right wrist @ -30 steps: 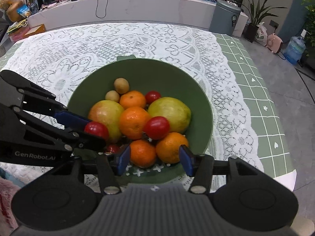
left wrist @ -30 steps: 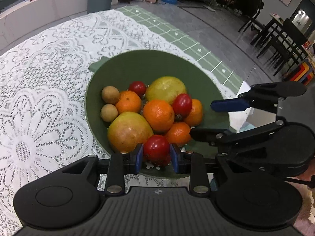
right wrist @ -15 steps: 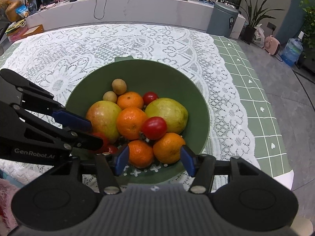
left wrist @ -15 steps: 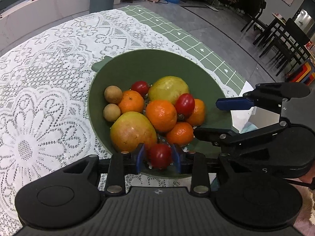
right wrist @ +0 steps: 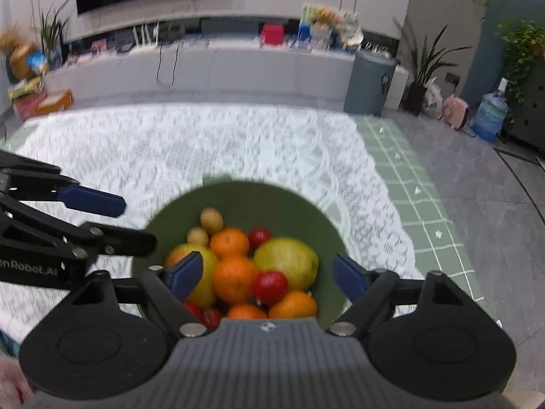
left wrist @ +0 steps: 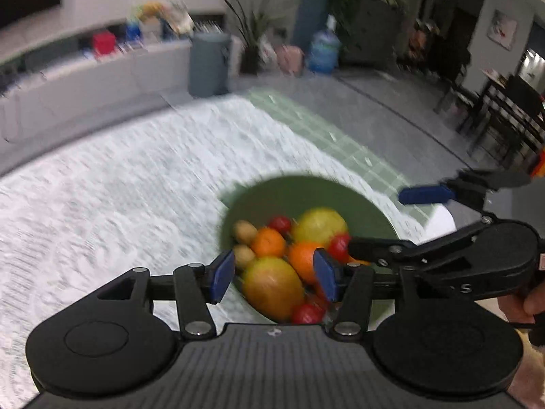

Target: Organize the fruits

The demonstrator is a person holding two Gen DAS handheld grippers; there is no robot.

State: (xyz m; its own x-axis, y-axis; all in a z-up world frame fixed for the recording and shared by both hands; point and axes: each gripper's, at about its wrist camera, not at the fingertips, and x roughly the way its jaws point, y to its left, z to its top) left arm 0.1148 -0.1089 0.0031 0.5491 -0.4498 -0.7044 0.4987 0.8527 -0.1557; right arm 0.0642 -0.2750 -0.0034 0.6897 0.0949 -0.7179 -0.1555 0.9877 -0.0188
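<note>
Both grippers are hovering above the near rim of the green bowl (right wrist: 289, 201), and both views are blurring with motion. Left gripper (left wrist: 274, 274) is gaping with its blue pads spread apart and gripping nothing; a yellow-red mango (left wrist: 272, 286) is showing between them from below, and a small red tomato (left wrist: 305, 313) is lying just in front of its body at the bowl's near edge. Ahead of it, oranges, two small brown fruits and a yellow-green mango (left wrist: 318, 225) are piling in the bowl on the white lace tablecloth (left wrist: 119, 197). Right gripper (right wrist: 267, 276), just to the right, is spreading wide and carrying nothing, its fingers framing an orange (right wrist: 235, 277) and a red tomato (right wrist: 270, 286) beneath.
</note>
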